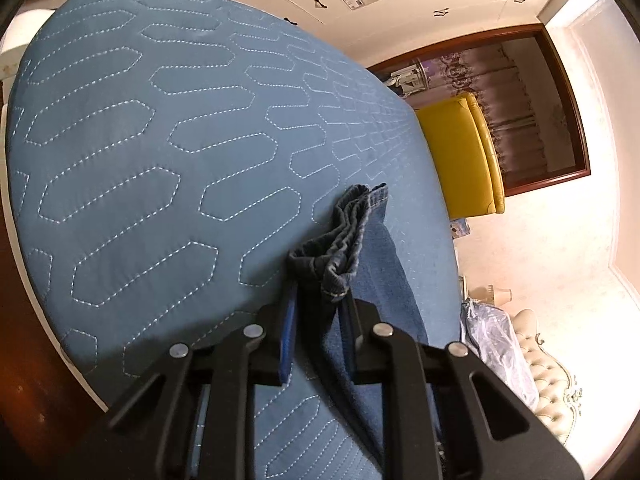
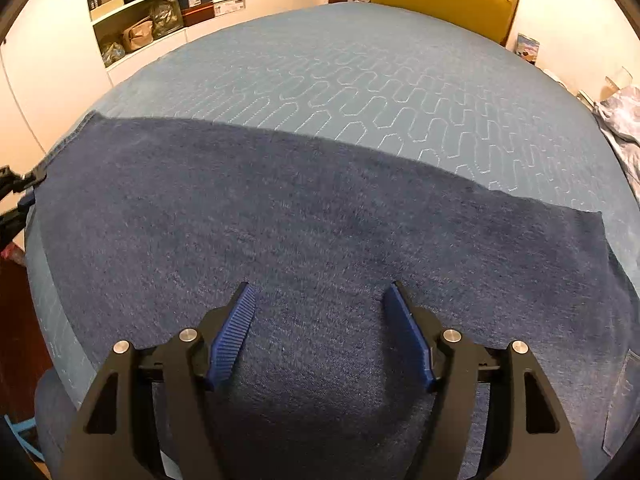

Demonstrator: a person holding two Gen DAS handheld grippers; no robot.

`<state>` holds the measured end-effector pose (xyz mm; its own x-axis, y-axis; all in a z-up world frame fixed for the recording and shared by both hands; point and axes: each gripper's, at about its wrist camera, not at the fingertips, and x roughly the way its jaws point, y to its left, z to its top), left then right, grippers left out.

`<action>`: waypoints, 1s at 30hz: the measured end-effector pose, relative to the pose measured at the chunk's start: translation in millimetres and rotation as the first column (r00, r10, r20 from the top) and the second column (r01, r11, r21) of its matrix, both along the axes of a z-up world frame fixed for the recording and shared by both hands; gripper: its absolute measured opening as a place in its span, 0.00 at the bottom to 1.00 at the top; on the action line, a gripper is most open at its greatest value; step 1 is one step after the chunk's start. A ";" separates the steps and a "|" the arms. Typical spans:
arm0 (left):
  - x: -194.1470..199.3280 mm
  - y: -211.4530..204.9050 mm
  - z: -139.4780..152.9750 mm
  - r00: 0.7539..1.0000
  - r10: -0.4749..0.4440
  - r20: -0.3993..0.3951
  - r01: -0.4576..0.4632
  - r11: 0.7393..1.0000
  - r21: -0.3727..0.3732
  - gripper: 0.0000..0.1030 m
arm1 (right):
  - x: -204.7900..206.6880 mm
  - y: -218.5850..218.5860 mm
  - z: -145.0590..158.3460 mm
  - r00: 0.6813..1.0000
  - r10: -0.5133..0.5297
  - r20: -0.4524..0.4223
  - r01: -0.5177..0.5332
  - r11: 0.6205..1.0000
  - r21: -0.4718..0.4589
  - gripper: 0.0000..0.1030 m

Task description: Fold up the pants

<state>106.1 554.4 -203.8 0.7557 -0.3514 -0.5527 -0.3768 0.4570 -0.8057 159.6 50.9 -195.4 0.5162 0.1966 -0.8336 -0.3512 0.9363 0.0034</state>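
Lying flat across the near part of the bed, the pants (image 2: 304, 216) are dark blue denim, spread from one side of the right wrist view to the other. Their far edge runs as a slanting line across the quilted blue bedspread (image 2: 360, 64). At the far left of that view, the hem end of the pants reaches the left claw (image 2: 24, 192), seen there only as black links and a blue pad.

In the left wrist view, the bunched hem (image 1: 344, 240) of the pants stands between the two fingers of the left claw (image 1: 320, 312). The fabric is folded into several layers, and the fingers are clenched on it. One blue pad (image 1: 288, 344) presses against the left side of the fabric; the opposite pad is hidden behind the cloth. Beyond the grip, the denim trails away along the right edge of the bed.

The right claw (image 2: 320, 292) points steeply down at the middle of the pants. Its jaws stand released, well apart, with both ribbed blue pads (image 2: 234, 332) visible. Fabric lies beneath the gap, but the pads do not press on it. Whether the fingertips touch the denim cannot be told.

Around the bed:
- a yellow armchair (image 1: 460, 156) stands just beyond the far edge;
- open shelves (image 2: 160, 4) with boxes and bags are set in the wall;
- a pale patterned cloth (image 2: 624, 120) lies at the right side.
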 end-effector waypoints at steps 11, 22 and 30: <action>5.8 -60.2 99.7 0.994 -0.096 0.059 0.050 0.844 0.534 0.40 | 92.3 61.0 -8.0 0.999 0.043 -0.010 -0.043 0.999 0.019 0.26; 145.0 -249.8 43.6 0.763 -0.570 -0.305 0.562 0.353 0.748 0.17 | 86.4 54.5 10.0 0.999 0.019 0.032 -0.021 0.998 0.067 0.26; 132.3 -195.0 67.8 0.870 -0.468 -0.157 0.447 0.612 0.653 0.29 | 84.5 116.4 -0.8 0.972 0.209 -0.109 -0.194 0.972 0.133 0.15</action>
